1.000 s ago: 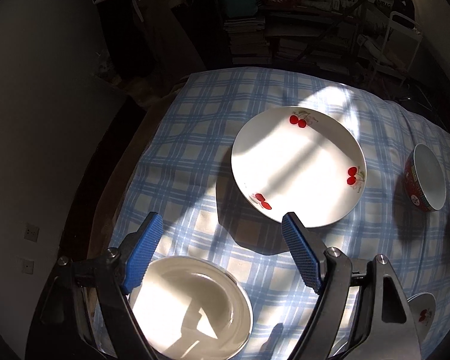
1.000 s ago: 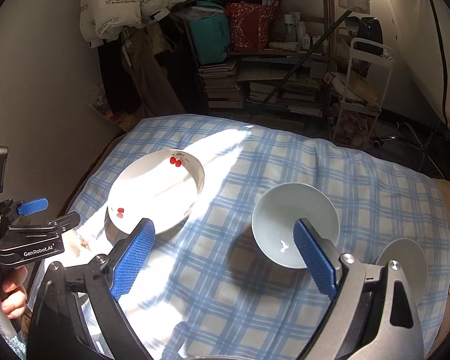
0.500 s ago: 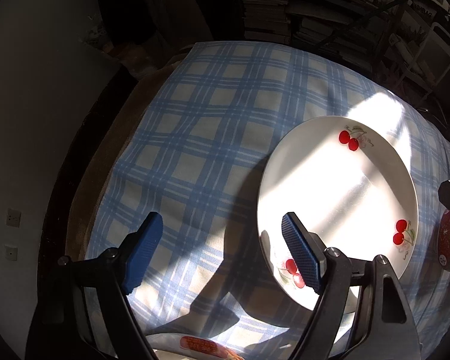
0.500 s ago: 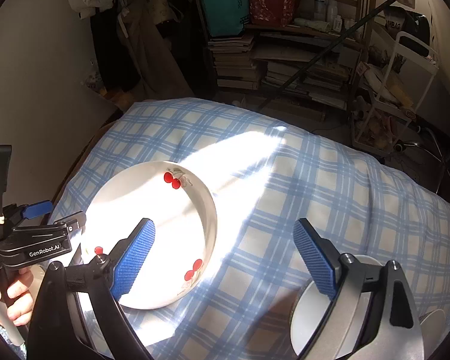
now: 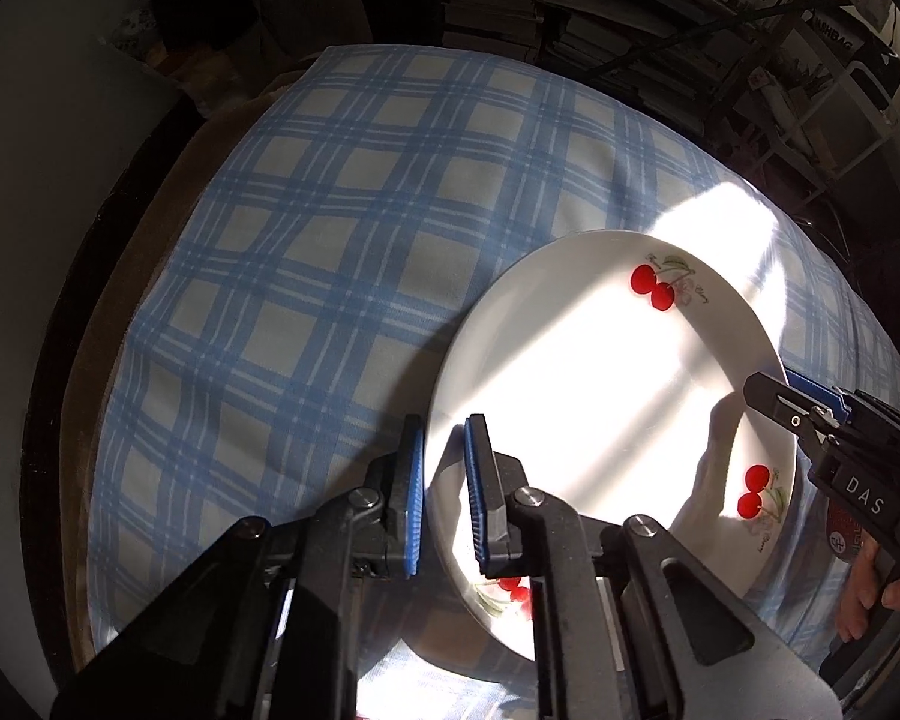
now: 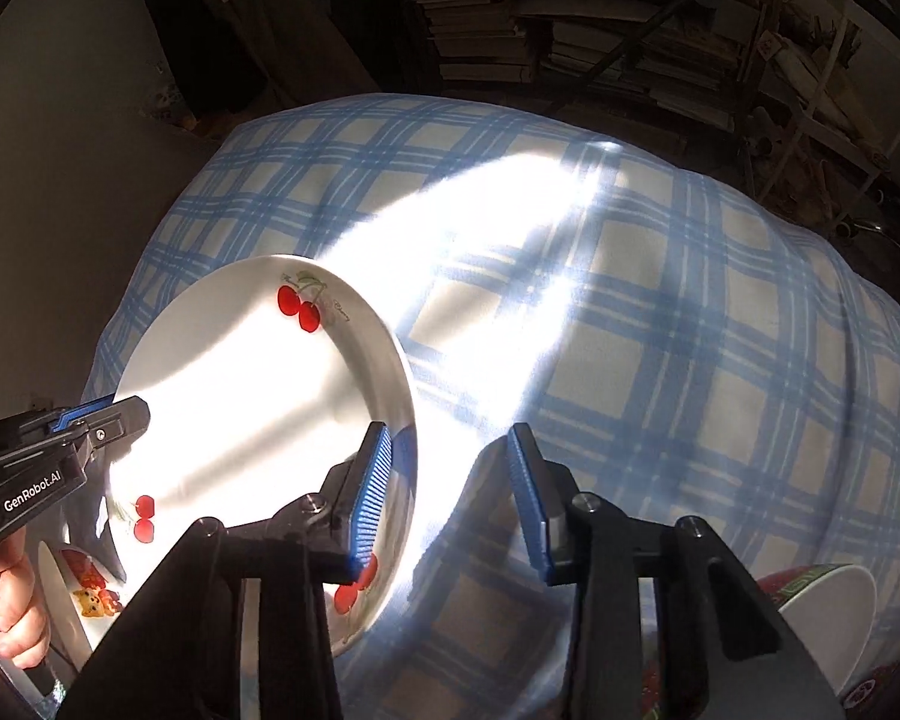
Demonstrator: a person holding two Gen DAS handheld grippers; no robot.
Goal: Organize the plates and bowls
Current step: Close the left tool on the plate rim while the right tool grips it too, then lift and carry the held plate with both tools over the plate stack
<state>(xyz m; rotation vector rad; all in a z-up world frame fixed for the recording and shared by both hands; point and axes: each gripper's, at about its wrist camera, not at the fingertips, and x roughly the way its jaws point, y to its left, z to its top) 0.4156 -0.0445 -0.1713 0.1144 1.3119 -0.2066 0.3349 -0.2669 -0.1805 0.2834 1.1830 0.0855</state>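
Left wrist view: left tongs (image 5: pixel 444 501) have just closed onto cherry plate (image 5: pixel 600 396) rim, right tongs (image 6: pixel 450 498) closing around the opposite edge; glazed, slippery, breakable.

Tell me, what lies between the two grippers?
The cherry plate, seen in both wrist views. The left gripper and right gripper straddle its opposite rims, their jaws having just been closing.

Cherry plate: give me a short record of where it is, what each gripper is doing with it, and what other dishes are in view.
plate: white cherry plate on blue checked cloth
left gripper: jaws just closed, pinching the plate's rim
right gripper: jaws just closing, straddling the opposite rim, outer pad not touching it
other dishes: patterned bowl beside right gripper
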